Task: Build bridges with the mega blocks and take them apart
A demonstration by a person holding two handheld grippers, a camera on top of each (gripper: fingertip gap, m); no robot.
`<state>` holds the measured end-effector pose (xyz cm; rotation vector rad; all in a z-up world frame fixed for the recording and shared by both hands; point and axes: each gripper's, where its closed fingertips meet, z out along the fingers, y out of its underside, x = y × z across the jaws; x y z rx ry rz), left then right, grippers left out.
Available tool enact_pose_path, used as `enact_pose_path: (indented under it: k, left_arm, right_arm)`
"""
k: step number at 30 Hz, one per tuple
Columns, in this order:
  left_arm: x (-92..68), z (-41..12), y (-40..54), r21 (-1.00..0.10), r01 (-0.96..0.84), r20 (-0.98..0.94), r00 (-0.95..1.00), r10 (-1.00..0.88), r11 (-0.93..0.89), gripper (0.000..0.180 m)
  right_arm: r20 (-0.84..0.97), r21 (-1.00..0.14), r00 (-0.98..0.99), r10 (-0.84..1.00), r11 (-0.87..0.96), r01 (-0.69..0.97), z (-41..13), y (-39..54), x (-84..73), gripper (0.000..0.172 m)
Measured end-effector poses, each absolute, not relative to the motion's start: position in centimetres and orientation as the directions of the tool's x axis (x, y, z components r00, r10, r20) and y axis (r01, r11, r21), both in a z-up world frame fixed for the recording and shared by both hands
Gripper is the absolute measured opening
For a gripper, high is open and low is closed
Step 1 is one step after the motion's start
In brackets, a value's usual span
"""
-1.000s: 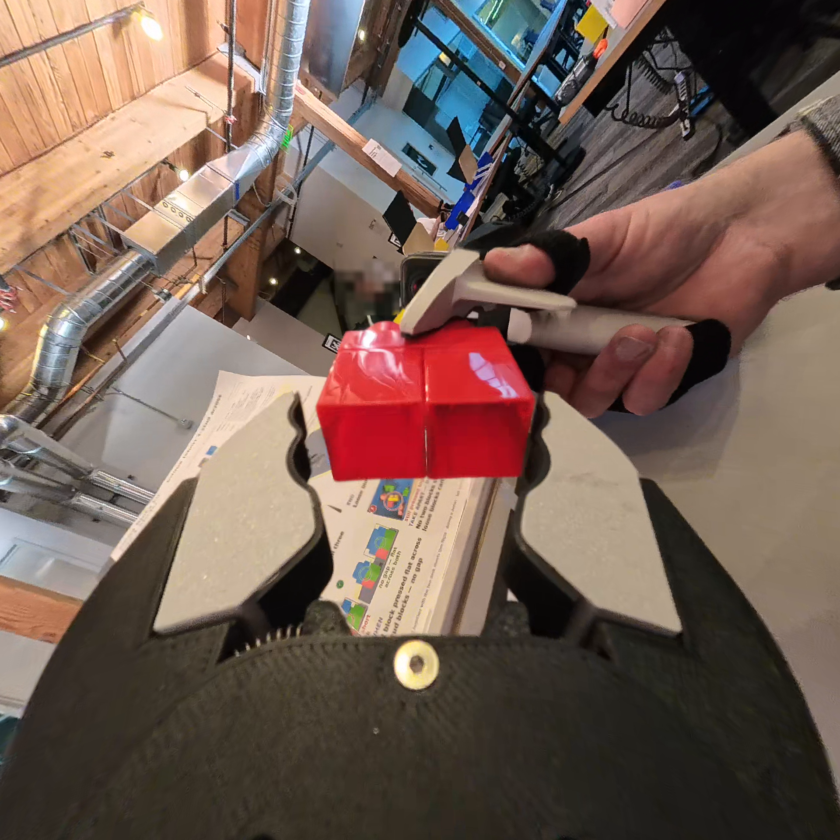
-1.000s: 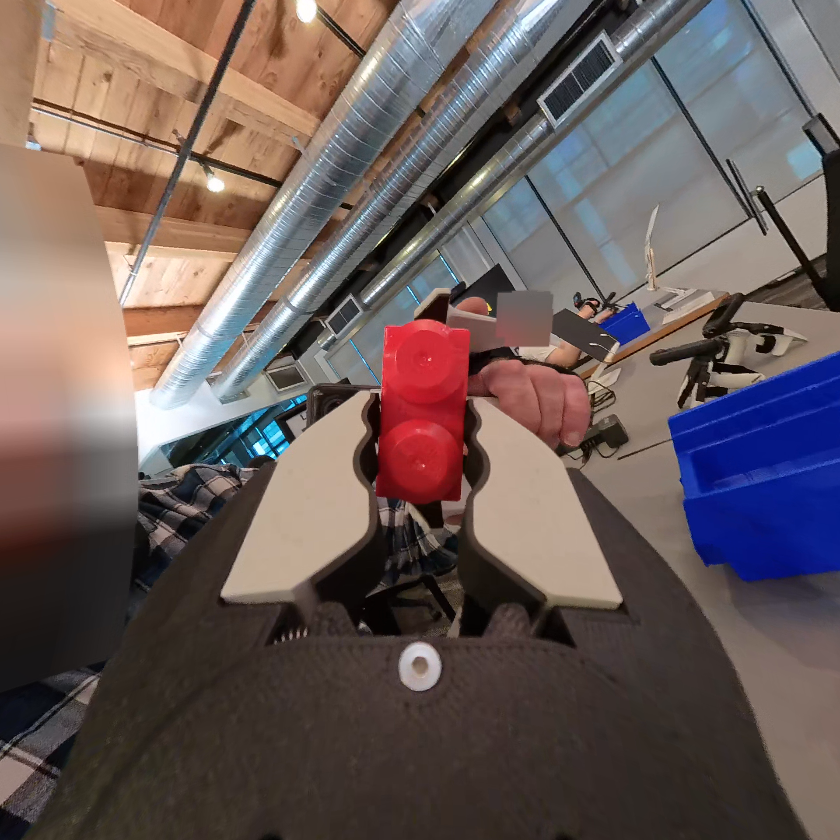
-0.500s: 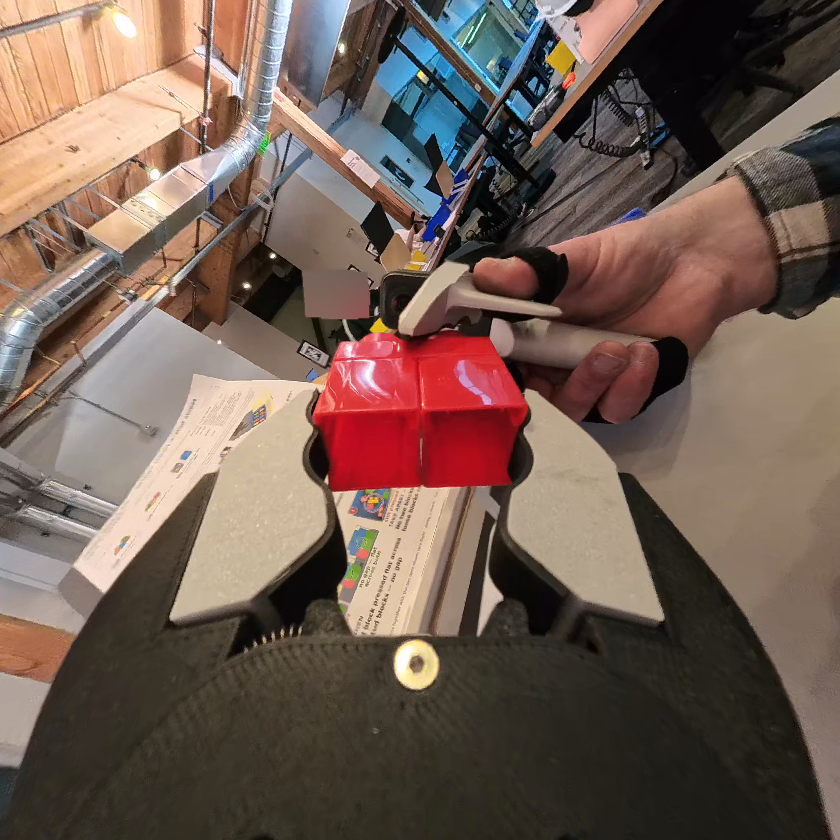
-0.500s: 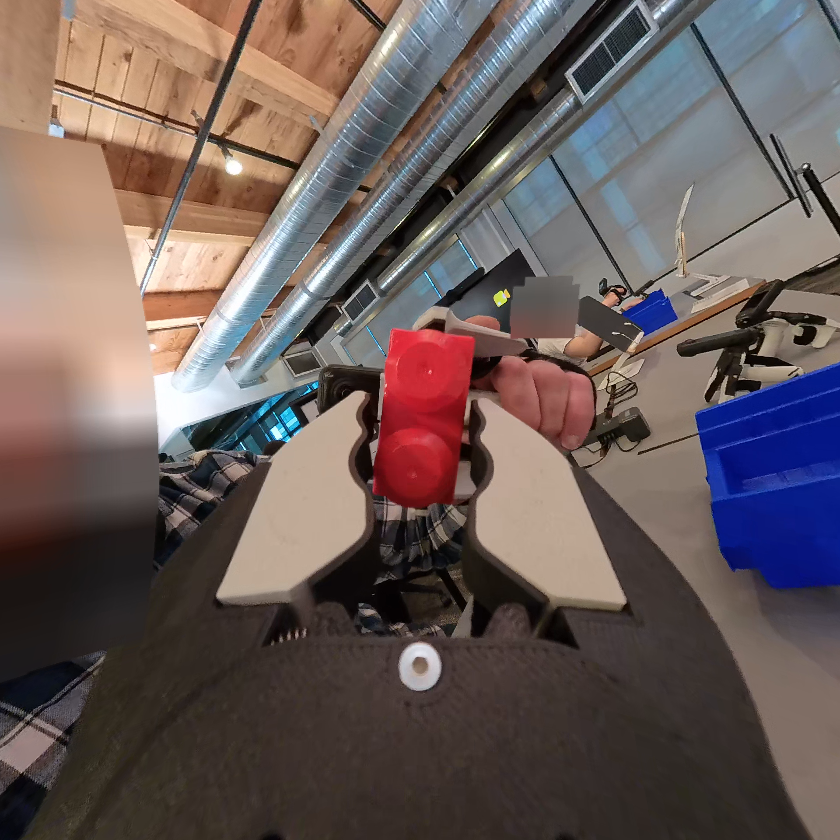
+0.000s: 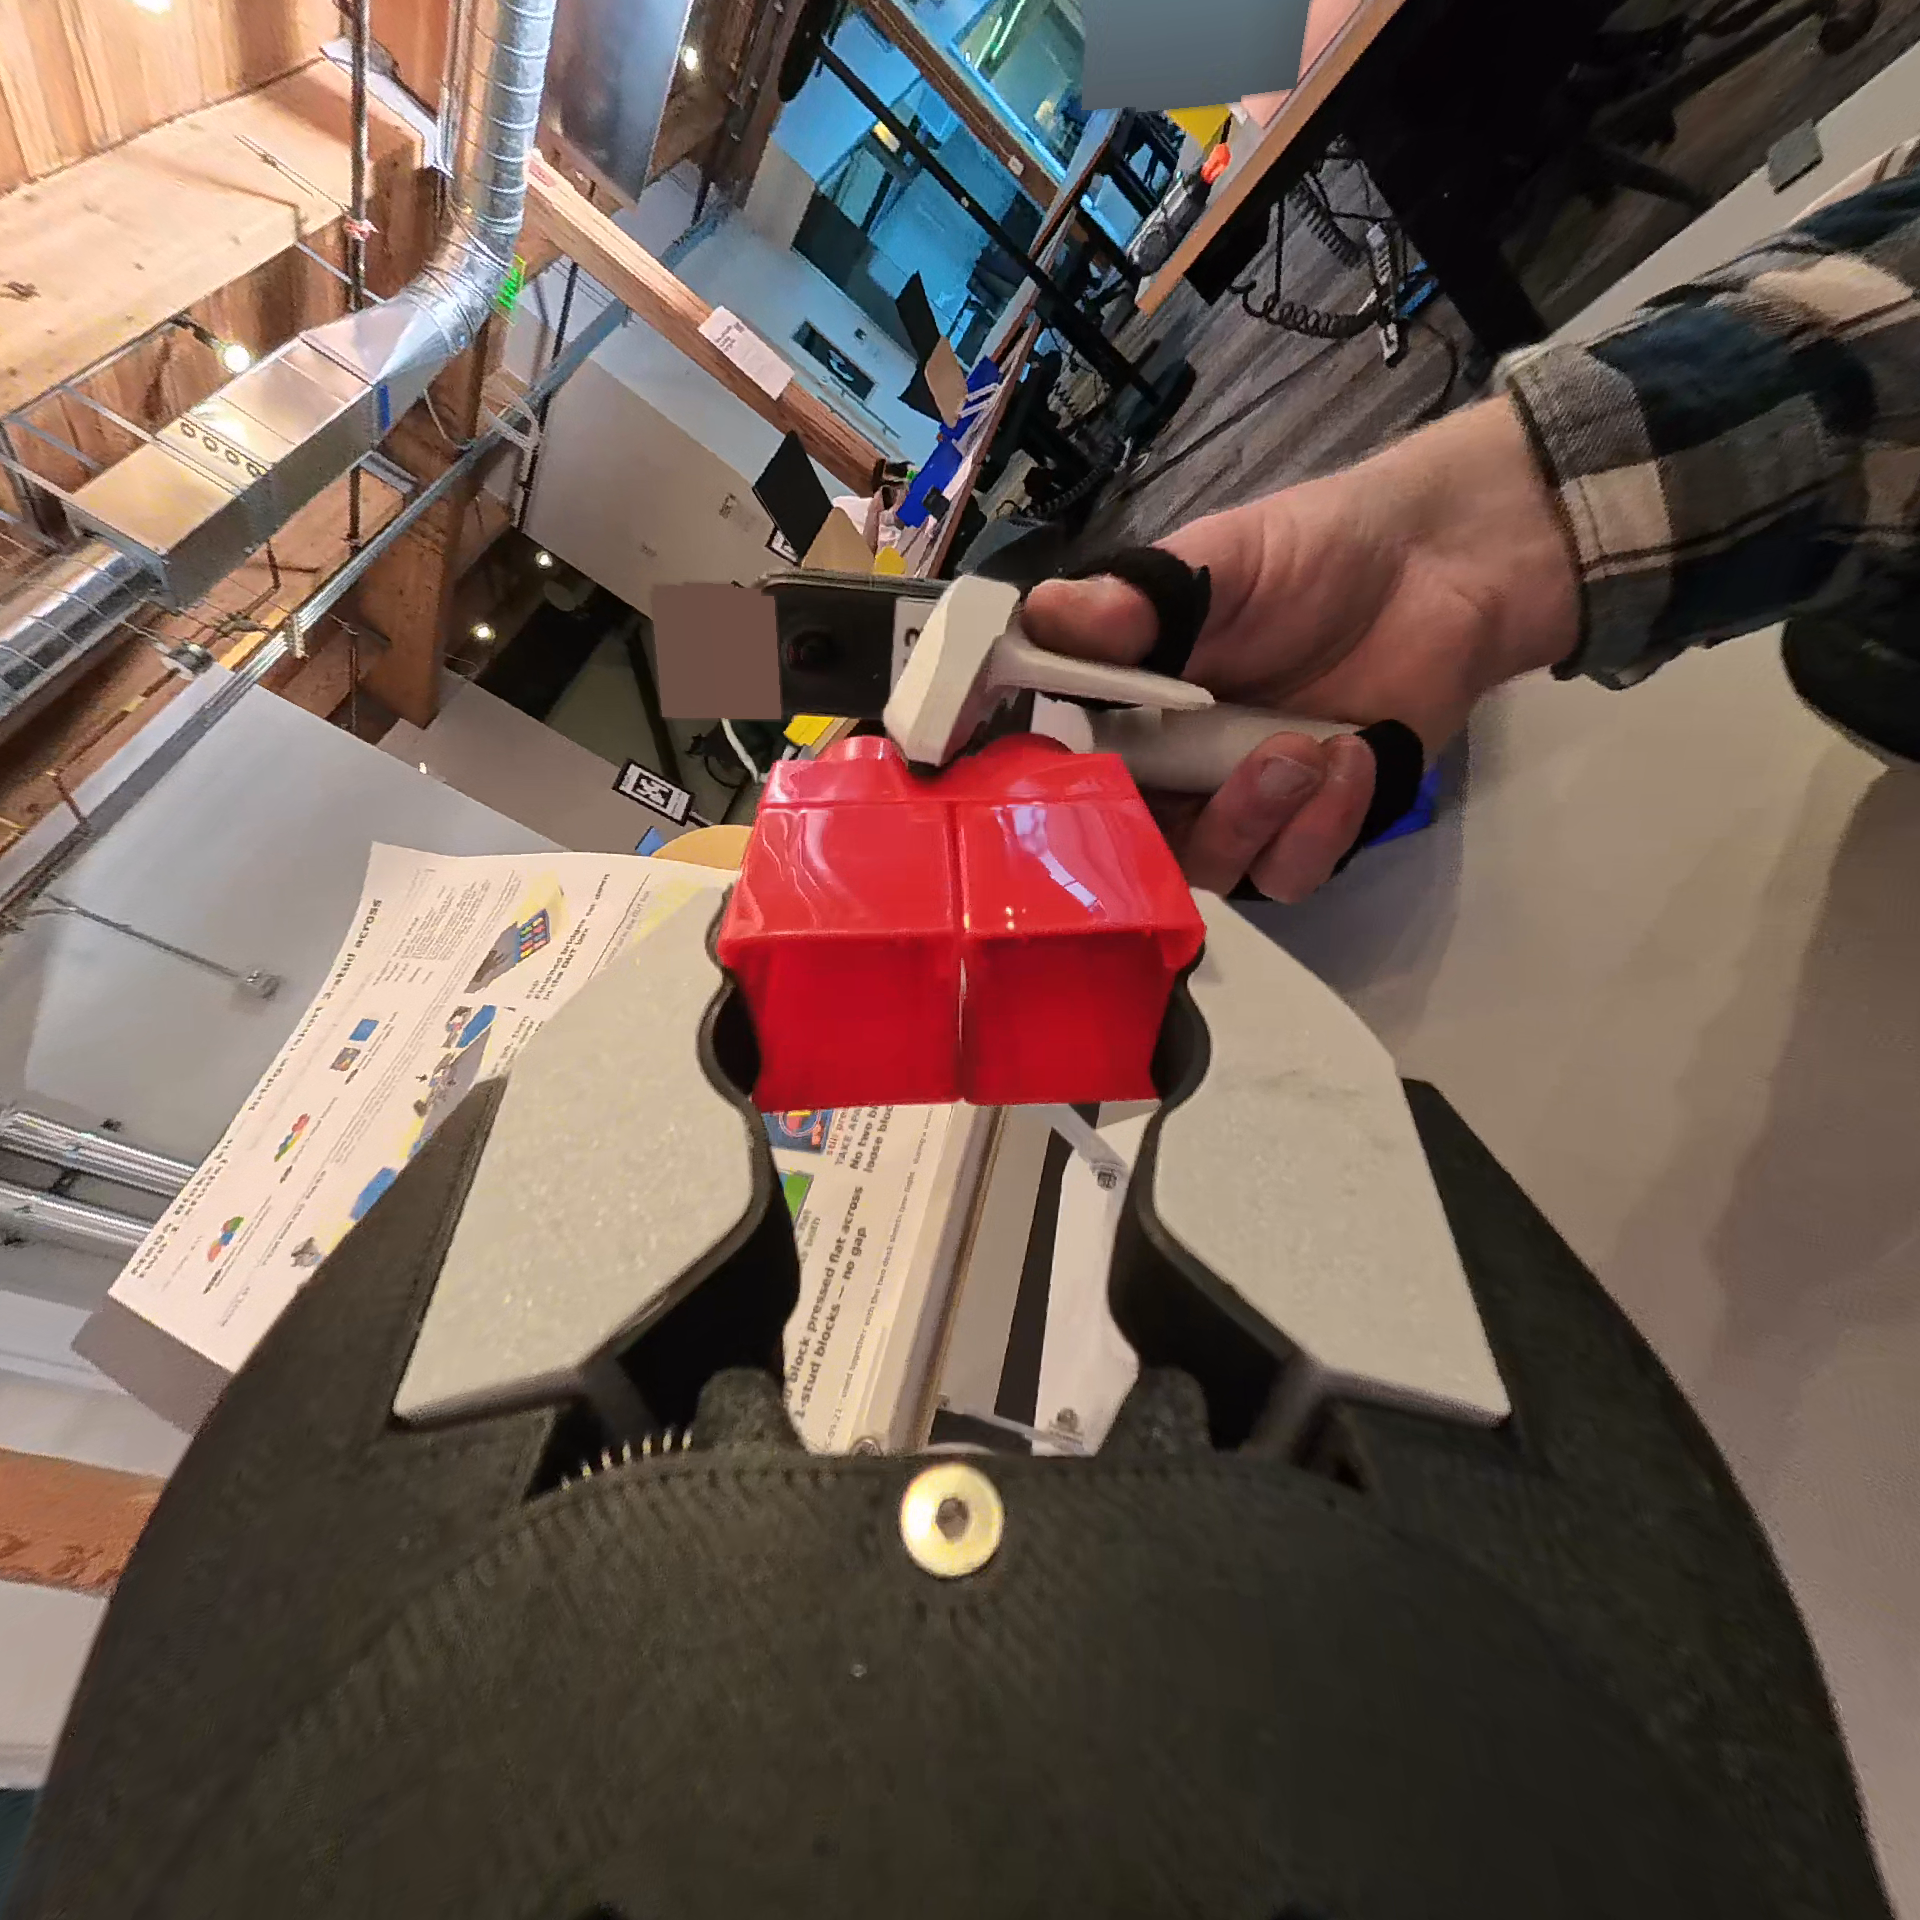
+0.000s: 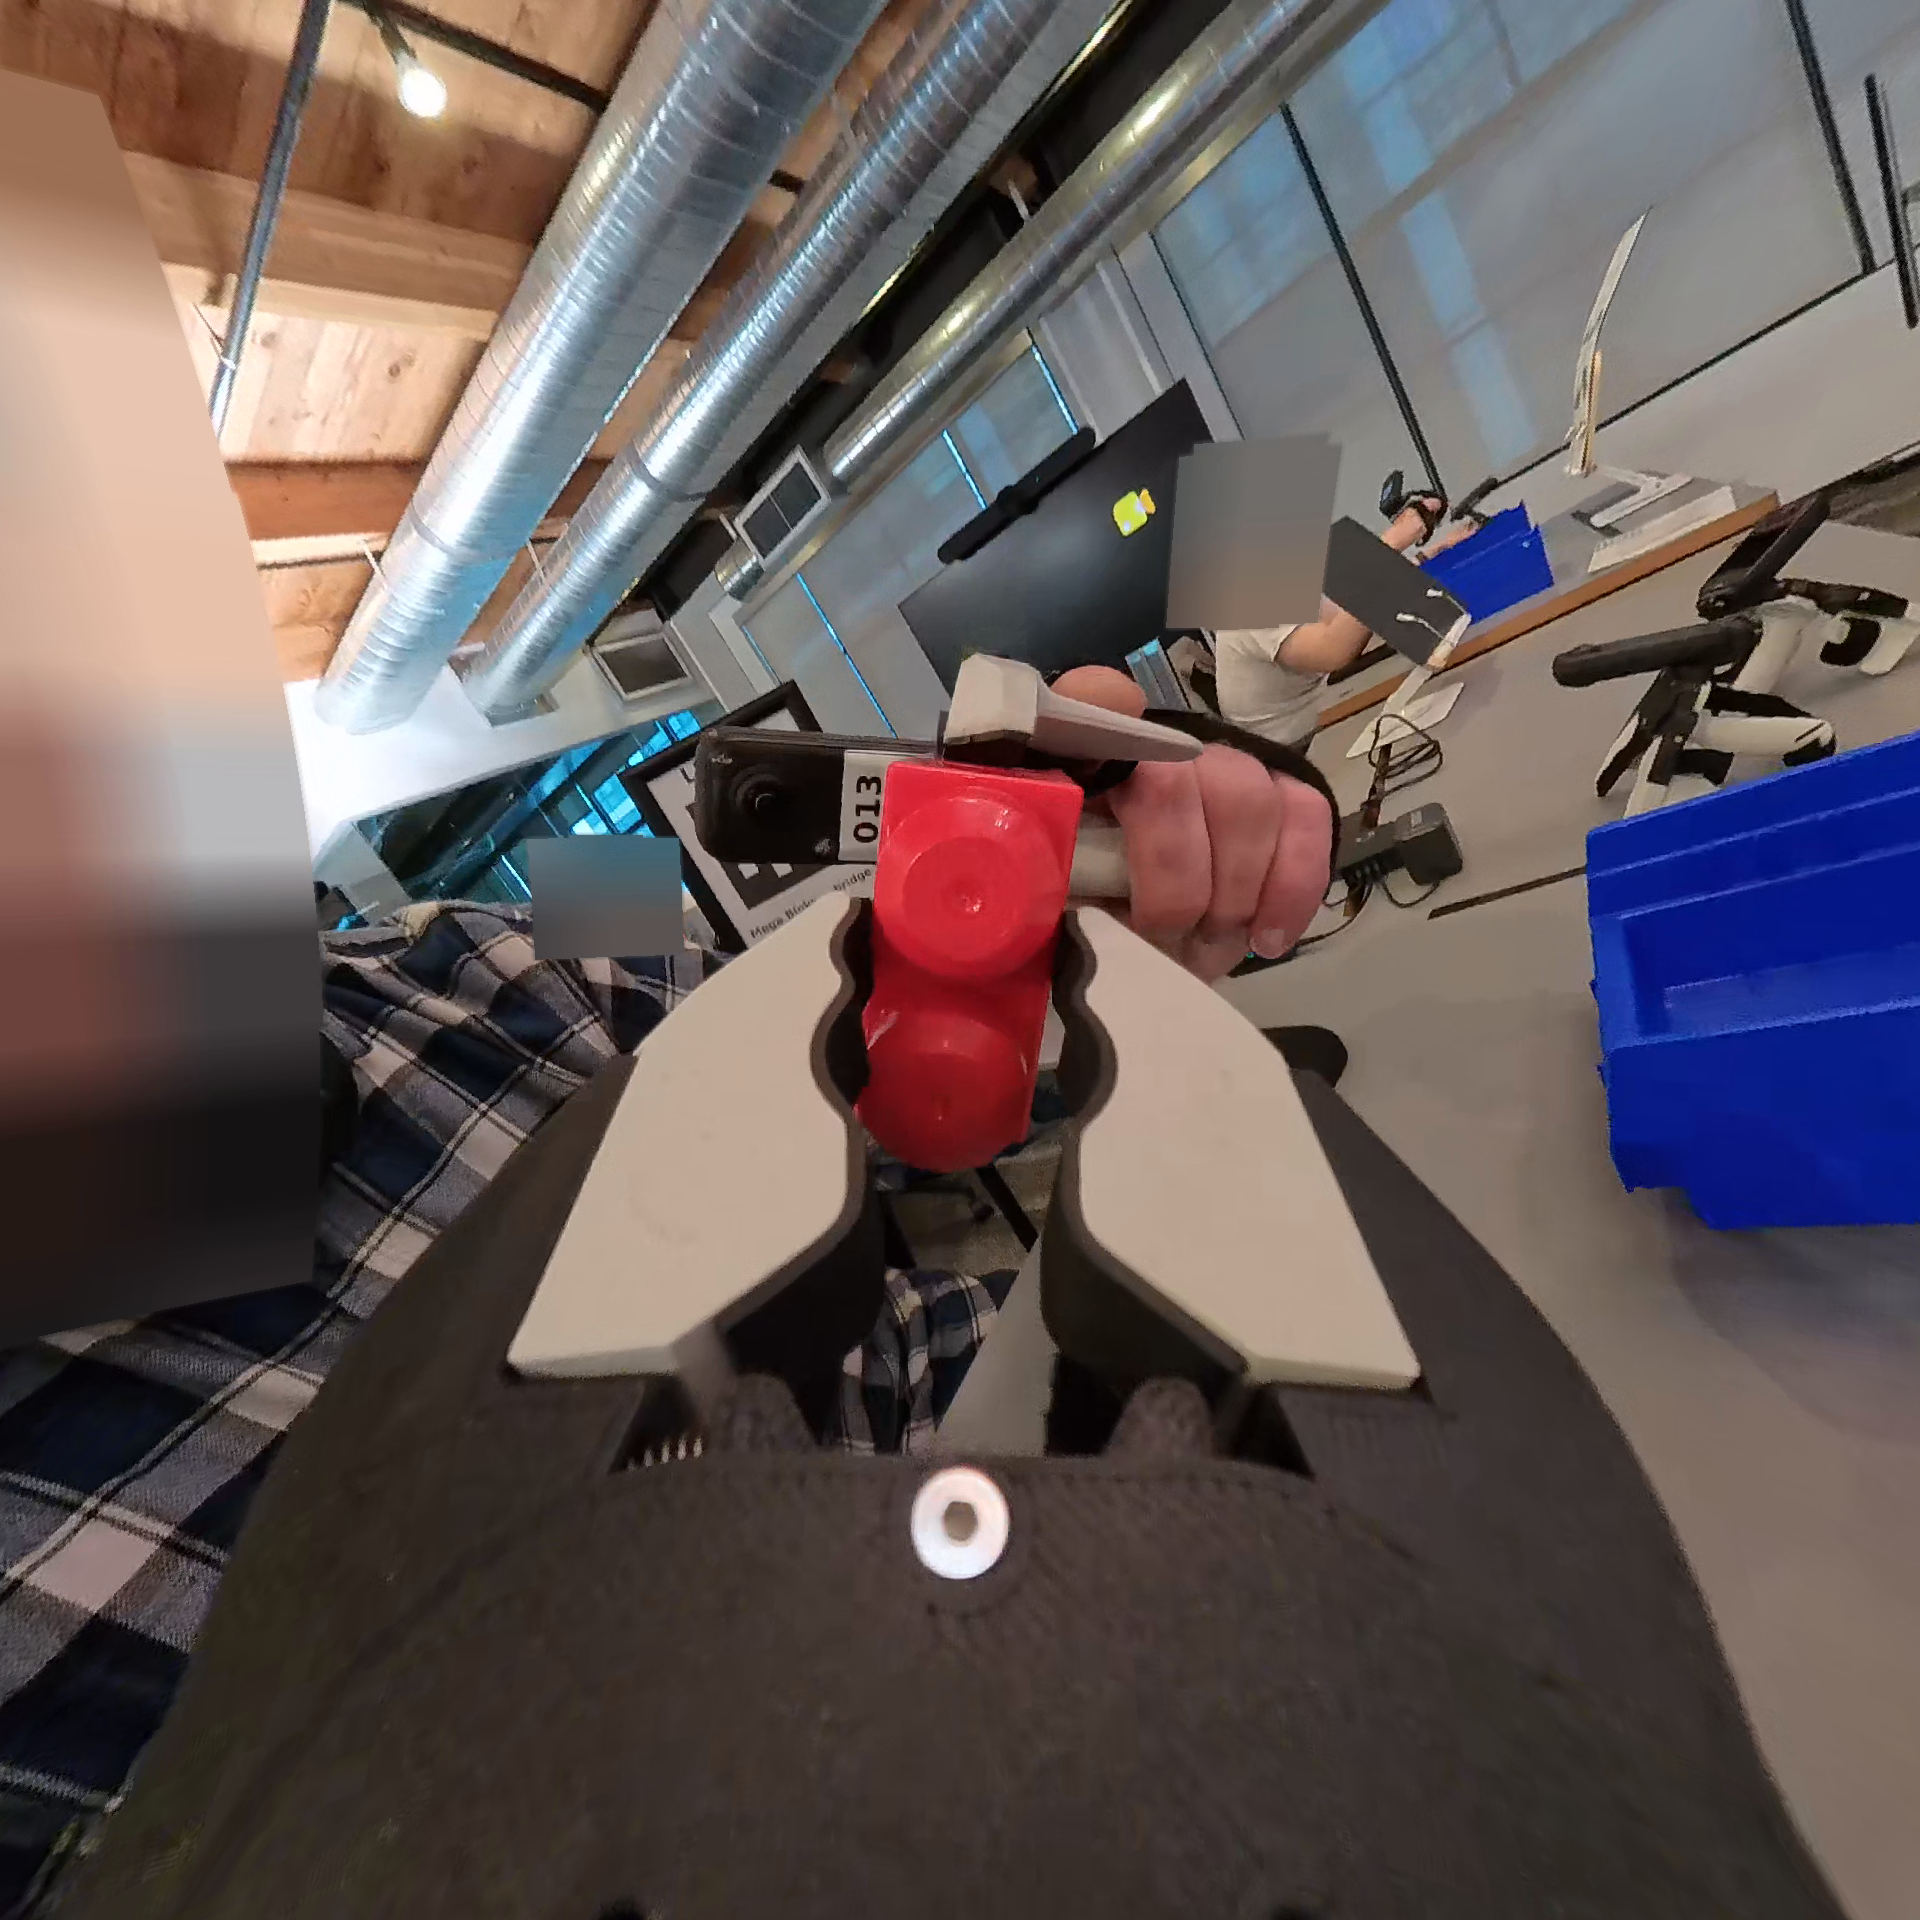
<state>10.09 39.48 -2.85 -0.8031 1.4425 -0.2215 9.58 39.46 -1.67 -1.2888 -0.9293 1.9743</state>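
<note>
The glossy red two-stud plastic block (image 5: pixel 956 935) is clamped lengthwise by the left tongs (image 5: pixel 956 1023) and across its narrow sides by the right tongs (image 6: pixel 961 997), raised above the grey tabletop (image 5: pixel 1662 987); a blue plastic bin (image 6: pixel 1766 966) sits right of the right tongs.

A second ago our left gripper (image 5: pixel 961 997) stood wide of the red block (image 5: pixel 961 935), with a gap at the nine o'clock finger; now both fingers press its ends. The block has tipped so we see more of its top. A plaid sleeve (image 5: pixel 1714 416) has entered at two o'clock. The right gripper (image 6: pixel 961 987) has barely narrowed on it.
</note>
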Motion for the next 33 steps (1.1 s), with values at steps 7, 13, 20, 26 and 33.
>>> enact_pose_path:
  k: [7,13,20,26,33]
  left_arm:
    - [8.9,-1.9,38.5,-0.608,-0.320,-0.792,0.184,-0.582,0.727,0.073]
    - [5.9,-1.0,38.6,-0.584,-0.380,-0.808,0.184,-0.560,0.717,0.074]
    - [5.8,-3.2,38.5,-0.592,-0.421,-0.793,0.154,-0.589,0.687,0.075]
    - [6.4,-4.8,38.8,-0.599,-0.438,-0.780,0.134,-0.611,0.670,0.075]
    - [7.1,-5.2,38.9,-0.639,-0.404,-0.752,0.149,-0.642,0.655,0.076]
  right_arm:
    - [-0.510,-0.816,-0.327,0.795,-0.568,-0.109,-0.7,40.2,12.6,0.034]
    - [-0.388,-0.911,-0.032,0.921,-0.388,-0.142,0.8,42.2,18.7,0.034]
    - [-0.303,-0.939,0.648,0.699,-0.334,-0.078,-3.1,48.9,33.8,0.034]
    - [-0.407,-0.810,0.806,0.430,-0.578,-0.100,-12.3,52.3,41.4,0.035]
    - [-0.227,-0.837,0.928,0.295,-0.546,-0.031,-13.1,53.8,43.9,0.081]
